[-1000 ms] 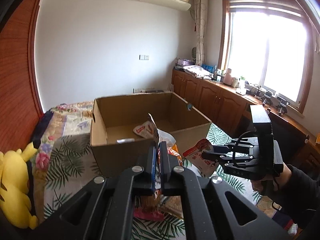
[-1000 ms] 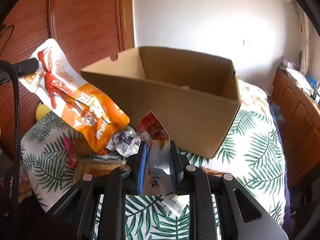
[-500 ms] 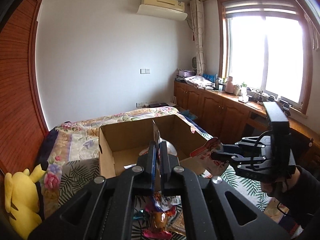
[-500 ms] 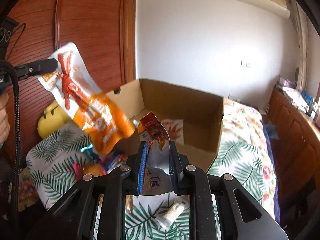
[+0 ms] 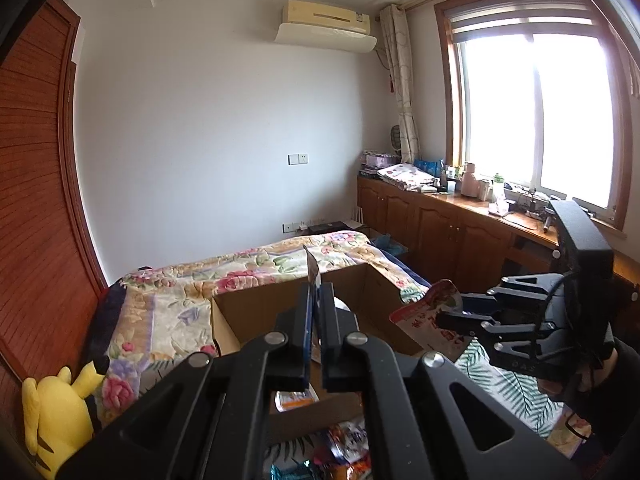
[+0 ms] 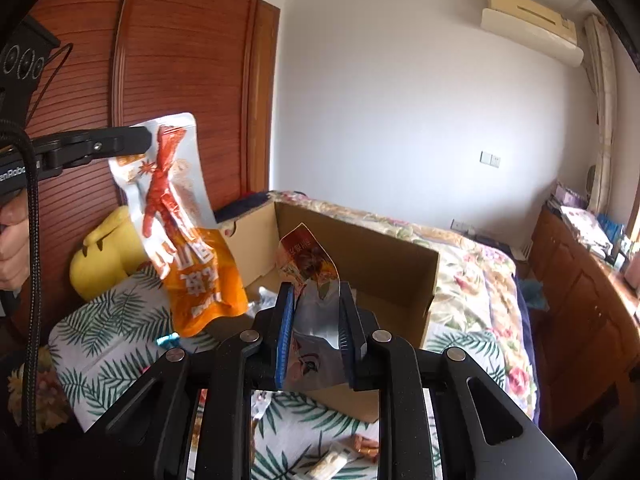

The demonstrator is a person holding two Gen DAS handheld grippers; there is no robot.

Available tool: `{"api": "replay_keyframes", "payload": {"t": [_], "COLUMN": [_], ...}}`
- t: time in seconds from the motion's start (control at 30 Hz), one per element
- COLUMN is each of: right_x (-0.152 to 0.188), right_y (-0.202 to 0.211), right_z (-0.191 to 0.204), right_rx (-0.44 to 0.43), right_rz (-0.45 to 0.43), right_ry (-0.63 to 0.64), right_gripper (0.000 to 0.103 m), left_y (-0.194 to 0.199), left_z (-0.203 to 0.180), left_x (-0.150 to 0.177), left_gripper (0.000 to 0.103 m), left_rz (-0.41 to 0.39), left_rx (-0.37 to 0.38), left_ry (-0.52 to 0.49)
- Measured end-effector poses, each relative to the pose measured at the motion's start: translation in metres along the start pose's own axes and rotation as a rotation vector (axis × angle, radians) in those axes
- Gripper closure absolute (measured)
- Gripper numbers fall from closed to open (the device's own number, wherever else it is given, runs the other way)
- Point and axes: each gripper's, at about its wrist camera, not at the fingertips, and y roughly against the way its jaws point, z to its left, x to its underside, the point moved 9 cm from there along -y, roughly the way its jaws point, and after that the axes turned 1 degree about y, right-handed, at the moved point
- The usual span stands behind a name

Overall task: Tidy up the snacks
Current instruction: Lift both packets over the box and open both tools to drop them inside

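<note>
You hold both packets by their top edges above the cardboard box (image 6: 360, 256): left gripper (image 5: 316, 312) clamped on the orange snack bag (image 6: 188, 240), right gripper (image 6: 316, 320) on the silver pouch (image 6: 308, 280).

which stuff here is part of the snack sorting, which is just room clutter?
Job:
- orange snack bag, in left gripper
- red-silver snack pouch, in right gripper
- cardboard box
- loose snacks on bed

Clutter:
- yellow plush
- air conditioner
- cabinet-top items
</note>
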Motion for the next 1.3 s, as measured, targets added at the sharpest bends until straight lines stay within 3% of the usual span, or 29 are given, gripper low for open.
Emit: {"api": "replay_keyframes", "payload": {"t": [0.37, 0.87, 1.3], "right_x": [-0.013, 0.020, 0.031], "right_y": [-0.027, -0.097, -0.121], "right_z": [-0.015, -0.015, -0.006], "right_rx": [0.016, 0.014, 0.007], "right_rz": [0.008, 0.125, 0.173], "right_ry": [-0.002, -0.002, 0.006], "right_gripper": [0.084, 0.084, 0.084], "left_y": [-0.048, -0.116, -0.129], "left_z": [0.023, 0.046, 0.045], "left_x": [-0.008, 0.061, 0.096], "left_gripper": [0.103, 0.103, 0.103], "left_rz": [0.013, 0.144, 0.197], "left_rx": [-0.033, -0.032, -0.052], "left_ry": [0.019, 0.090, 0.075]}}
